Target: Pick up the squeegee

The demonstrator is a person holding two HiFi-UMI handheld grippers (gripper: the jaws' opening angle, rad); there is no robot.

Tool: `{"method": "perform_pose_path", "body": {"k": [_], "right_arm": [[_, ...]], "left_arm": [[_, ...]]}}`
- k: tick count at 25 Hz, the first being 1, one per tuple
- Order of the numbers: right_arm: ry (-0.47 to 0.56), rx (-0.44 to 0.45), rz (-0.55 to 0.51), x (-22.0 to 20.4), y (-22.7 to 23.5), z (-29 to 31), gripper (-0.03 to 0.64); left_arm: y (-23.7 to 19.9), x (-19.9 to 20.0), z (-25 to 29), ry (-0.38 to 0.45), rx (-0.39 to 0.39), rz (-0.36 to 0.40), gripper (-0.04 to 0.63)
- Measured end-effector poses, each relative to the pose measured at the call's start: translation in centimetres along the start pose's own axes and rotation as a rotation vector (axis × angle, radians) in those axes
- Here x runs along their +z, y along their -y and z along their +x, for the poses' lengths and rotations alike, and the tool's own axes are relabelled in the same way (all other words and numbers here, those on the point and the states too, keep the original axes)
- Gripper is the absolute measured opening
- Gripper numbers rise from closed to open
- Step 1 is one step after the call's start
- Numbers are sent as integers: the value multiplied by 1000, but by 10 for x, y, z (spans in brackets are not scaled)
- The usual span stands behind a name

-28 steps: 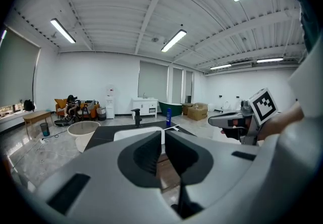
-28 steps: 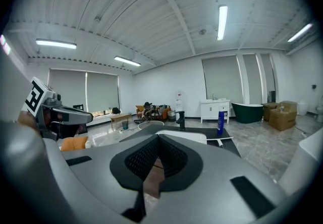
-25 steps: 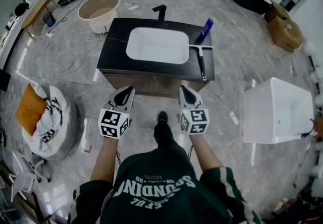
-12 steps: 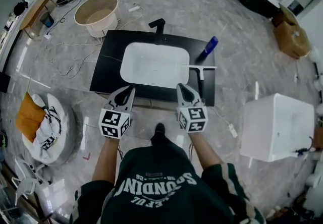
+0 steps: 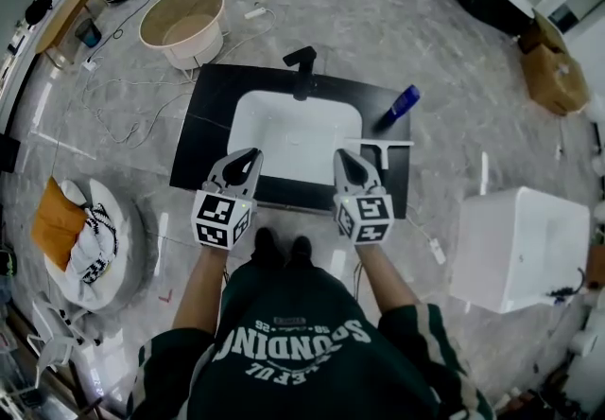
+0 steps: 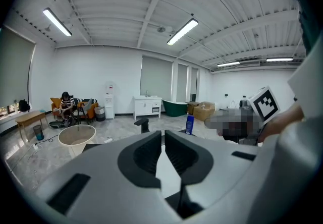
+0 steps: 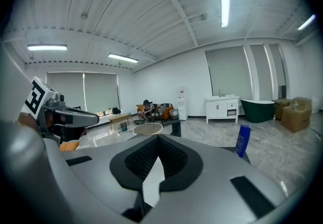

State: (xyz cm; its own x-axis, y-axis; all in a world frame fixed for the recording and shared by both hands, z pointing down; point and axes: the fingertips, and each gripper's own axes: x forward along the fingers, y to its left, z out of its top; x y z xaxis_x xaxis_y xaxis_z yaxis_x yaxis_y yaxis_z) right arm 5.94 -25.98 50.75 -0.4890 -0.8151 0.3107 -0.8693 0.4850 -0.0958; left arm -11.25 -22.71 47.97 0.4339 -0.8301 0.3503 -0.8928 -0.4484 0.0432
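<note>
The squeegee [image 5: 379,142] lies on the right end of the black countertop [image 5: 203,139], its white blade crosswise and its black handle pointing toward me. My right gripper [image 5: 342,158] hovers over the counter's front edge, just left of the handle, shut and empty. Level with it, my left gripper [image 5: 251,157] is over the front rim of the white sink [image 5: 298,130], also shut and empty. In the left gripper view the left gripper [image 6: 162,134] points over the counter. The right gripper [image 7: 157,140] hides the squeegee with its own body.
A blue bottle [image 5: 405,104] stands behind the squeegee, and a black faucet [image 5: 302,63] behind the sink. On the floor are a beige tub [image 5: 182,23], a white cabinet [image 5: 525,238] at right, a beanbag [image 5: 90,229] at left and loose cables [image 5: 123,106].
The person has walked up to the counter, so both grippers moved forward from open floor to its front edge. Both stayed shut.
</note>
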Motion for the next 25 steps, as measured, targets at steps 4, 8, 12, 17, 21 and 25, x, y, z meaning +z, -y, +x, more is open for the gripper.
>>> {"method": "perform_pose_path", "body": {"k": [4, 8, 12, 17, 21, 25], "right_arm": [[15, -37, 10, 9, 5, 11, 2], [29, -74, 12, 15, 10, 16, 2], [33, -112, 11, 16, 19, 12, 2], [6, -186, 28, 0, 39, -5, 2], [-30, -232, 40, -23, 46, -25, 2], [-79, -276, 87, -55, 54, -43, 2]], "left_arm": [[-8, 8, 16, 2, -42, 14, 23], [-13, 9, 28, -2, -82, 27, 23], [-12, 11, 39, -1, -119, 32, 23], [9, 9, 55, -19, -191, 44, 23], [34, -3, 68, -51, -258, 49, 23], [61, -17, 81, -90, -324, 62, 23]]}}
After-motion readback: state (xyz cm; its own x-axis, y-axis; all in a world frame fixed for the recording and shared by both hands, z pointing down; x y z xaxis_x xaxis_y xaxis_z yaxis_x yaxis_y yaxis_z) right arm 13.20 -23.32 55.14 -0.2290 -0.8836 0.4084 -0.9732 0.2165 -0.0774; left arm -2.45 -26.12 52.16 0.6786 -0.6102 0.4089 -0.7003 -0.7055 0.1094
